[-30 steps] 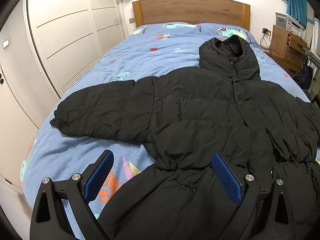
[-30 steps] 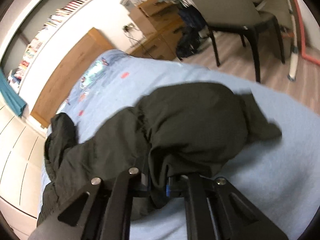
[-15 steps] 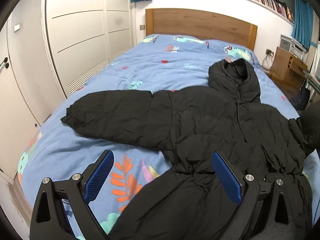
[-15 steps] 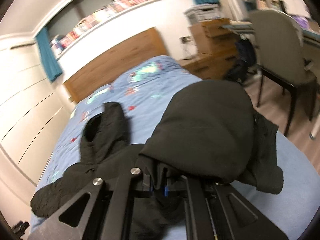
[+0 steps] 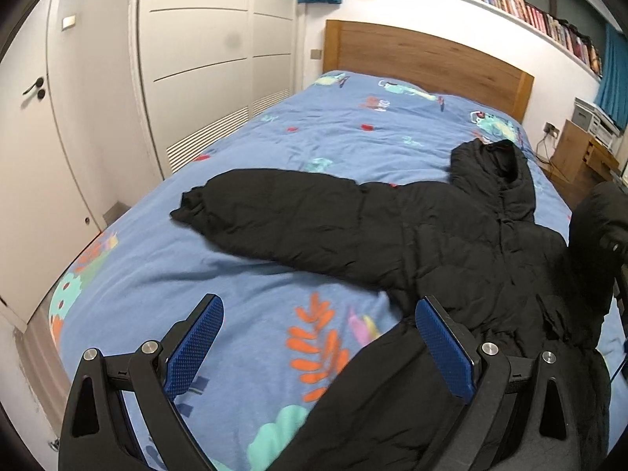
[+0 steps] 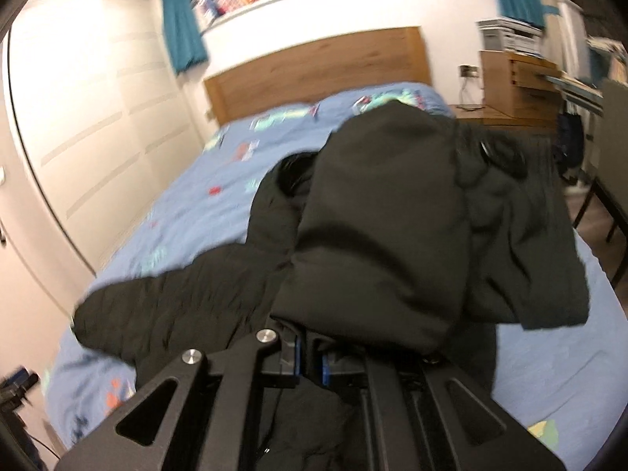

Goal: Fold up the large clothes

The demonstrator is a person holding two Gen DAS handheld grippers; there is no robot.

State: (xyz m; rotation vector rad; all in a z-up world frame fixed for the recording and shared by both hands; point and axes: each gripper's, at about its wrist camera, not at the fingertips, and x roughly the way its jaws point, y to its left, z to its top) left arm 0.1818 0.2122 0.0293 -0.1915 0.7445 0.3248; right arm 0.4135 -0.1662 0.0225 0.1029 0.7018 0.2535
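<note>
Jacket (image 5: 443, 243): black, puffy, spread face up on the bed (image 5: 243, 274); hood toward the headboard (image 5: 424, 59) at 12 o'clock, hem at 6 o'clock.
Left sleeve (image 5: 274, 212): flat on the cover, stretched out toward 9 o'clock, cuff free.
Right sleeve (image 6: 384, 231): lifted off the bed, hanging over the front of the right gripper (image 6: 308, 361); a loose flap drooping toward 3 o'clock.
Right gripper: jaws together, clamped on a thin fold of the right sleeve.
Left gripper (image 5: 318, 349): jaws wide apart, holding nothing, above the hem; only blue cover and the edge of the jacket between the pads (image 5: 194, 347).
Step in hand, as judged: carrying the right sleeve across the chest toward 9 o'clock.
To do well: keep the clamp firm; lay the sleeve flat over the zip line, not bunched; release only when the cloth lies down.
Risk: slippery, thick padding, likely to spring back.
Next for left gripper, likely: take the cuff at 9 o'clock for fold number 2.
</note>
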